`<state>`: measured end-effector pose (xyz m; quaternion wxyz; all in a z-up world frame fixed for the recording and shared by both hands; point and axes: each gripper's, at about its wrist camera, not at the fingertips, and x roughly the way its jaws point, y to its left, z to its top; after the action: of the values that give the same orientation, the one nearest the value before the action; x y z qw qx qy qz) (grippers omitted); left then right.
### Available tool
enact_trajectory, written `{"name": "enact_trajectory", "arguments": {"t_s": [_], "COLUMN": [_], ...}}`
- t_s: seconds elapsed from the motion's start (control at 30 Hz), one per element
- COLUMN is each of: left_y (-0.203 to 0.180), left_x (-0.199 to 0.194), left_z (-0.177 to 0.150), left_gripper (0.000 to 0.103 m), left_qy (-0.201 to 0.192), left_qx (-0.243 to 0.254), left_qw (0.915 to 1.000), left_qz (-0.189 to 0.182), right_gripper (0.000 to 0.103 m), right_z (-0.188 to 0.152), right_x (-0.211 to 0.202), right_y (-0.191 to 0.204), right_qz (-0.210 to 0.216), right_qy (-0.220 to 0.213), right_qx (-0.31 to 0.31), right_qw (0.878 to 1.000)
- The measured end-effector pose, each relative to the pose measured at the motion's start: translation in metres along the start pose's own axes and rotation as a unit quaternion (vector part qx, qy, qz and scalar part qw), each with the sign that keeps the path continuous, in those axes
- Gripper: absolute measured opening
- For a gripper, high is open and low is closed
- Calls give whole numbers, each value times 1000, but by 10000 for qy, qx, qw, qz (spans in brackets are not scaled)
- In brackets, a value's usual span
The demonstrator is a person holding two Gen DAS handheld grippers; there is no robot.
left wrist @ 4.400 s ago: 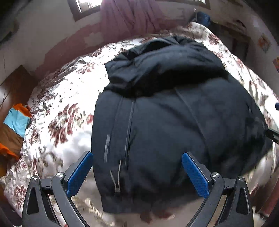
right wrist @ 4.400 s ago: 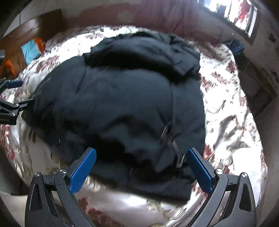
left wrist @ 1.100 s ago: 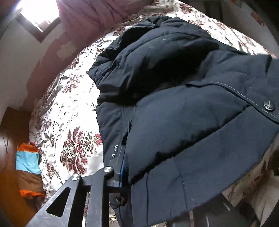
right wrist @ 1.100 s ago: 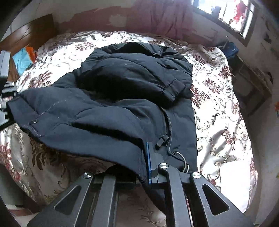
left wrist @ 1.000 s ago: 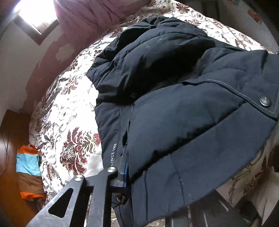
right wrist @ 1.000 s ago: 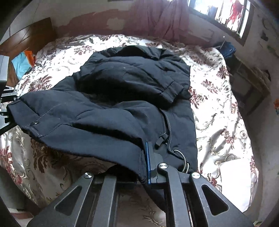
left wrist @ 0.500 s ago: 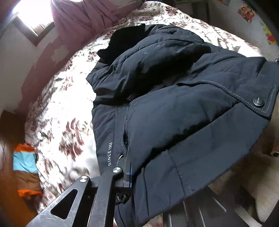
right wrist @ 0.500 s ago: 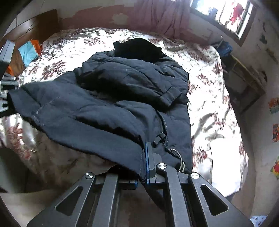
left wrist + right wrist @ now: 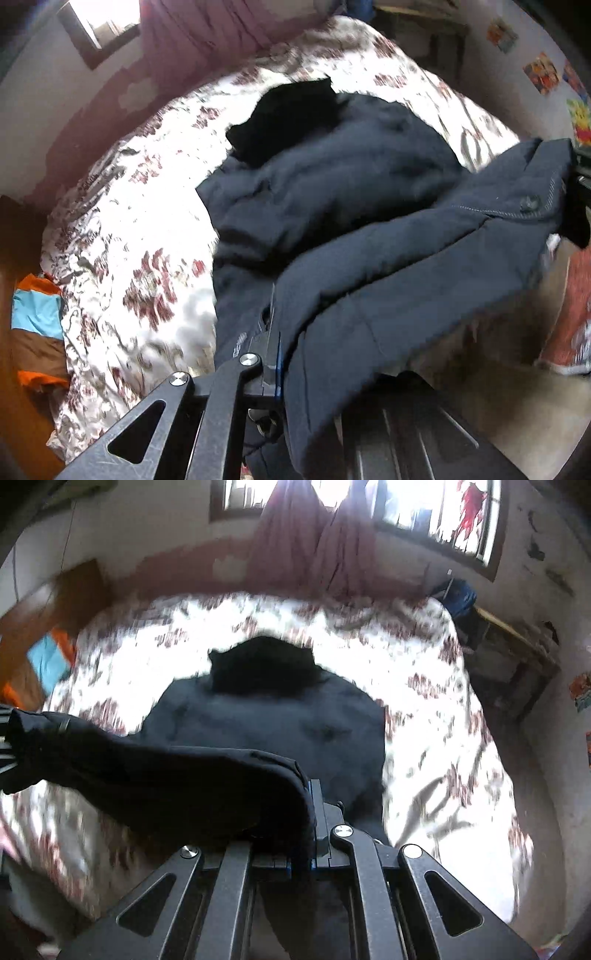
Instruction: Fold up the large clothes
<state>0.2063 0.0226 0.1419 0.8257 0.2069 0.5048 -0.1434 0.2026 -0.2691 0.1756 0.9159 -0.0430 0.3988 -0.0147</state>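
Lifting the near hem of the dark padded jacket (image 9: 369, 229) off the floral bedspread (image 9: 147, 240), we hold one lower corner in each claw. Our left gripper (image 9: 275, 354) is clamped tight on the hem at the corner nearer the orange and blue cloth (image 9: 35, 317) beside the bed; only one of its blue pads shows, the fabric draping over the other. Our right gripper (image 9: 308, 830) is likewise closed narrow on the opposite corner, with cloth bunched between its pads and hanging over its frame. Between the two grips the hem runs as a raised band, clear of the bedspread.

The rest of the jacket lies on the bedspread: its body is spread in the middle, what look like the sleeves are already laid across the chest, and a black patch, seemingly the hood or collar (image 9: 264, 668), sits at the end nearest the curtained window (image 9: 332, 524).

As we judge it, the sleeve folds are done and the bottom-to-top fold has only begun. What remains is to carry the hem over the body toward the collar, lay it down, release both corners and smooth the bundle; both views are blurred, so finer creases cannot be told
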Motion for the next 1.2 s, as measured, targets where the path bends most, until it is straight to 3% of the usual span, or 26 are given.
{"name": "enact_trajectory", "arguments": {"t_s": [0.1, 0.23, 0.53, 0.73, 0.9, 1.1, 1.2], "left_y": [16, 39, 76, 107, 126, 136, 139], "left_x": [2, 13, 65, 147, 211, 271, 282], "left_z": [36, 86, 191, 244, 267, 261, 253], "left_gripper": [9, 9, 9, 9, 9, 10, 12], "left_qy": [-386, -831, -1102, -686, -234, 215, 245], "left_qx": [-179, -316, -457, -889, -1348, -1933, -2199], "left_qw": [9989, 9947, 9886, 9898, 9878, 9801, 9745], "left_qz": [201, 506, 921, 875, 745, 406, 369], "right_gripper": [5, 5, 5, 5, 6, 9, 10], "right_z": [41, 89, 170, 198, 202, 182, 181], "right_x": [25, 64, 176, 261, 315, 332, 338], "right_y": [-8, -17, -20, -2, 0, 5, 3], "right_qz": [19, 135, 421, 474, 617, 766, 889], "right_qy": [-473, -777, -820, -591, -315, -312, -306], "right_qx": [140, 242, 55, -146, 40, -60, -93], "right_qw": [9988, 9966, 9957, 9970, 9976, 9966, 9955]}}
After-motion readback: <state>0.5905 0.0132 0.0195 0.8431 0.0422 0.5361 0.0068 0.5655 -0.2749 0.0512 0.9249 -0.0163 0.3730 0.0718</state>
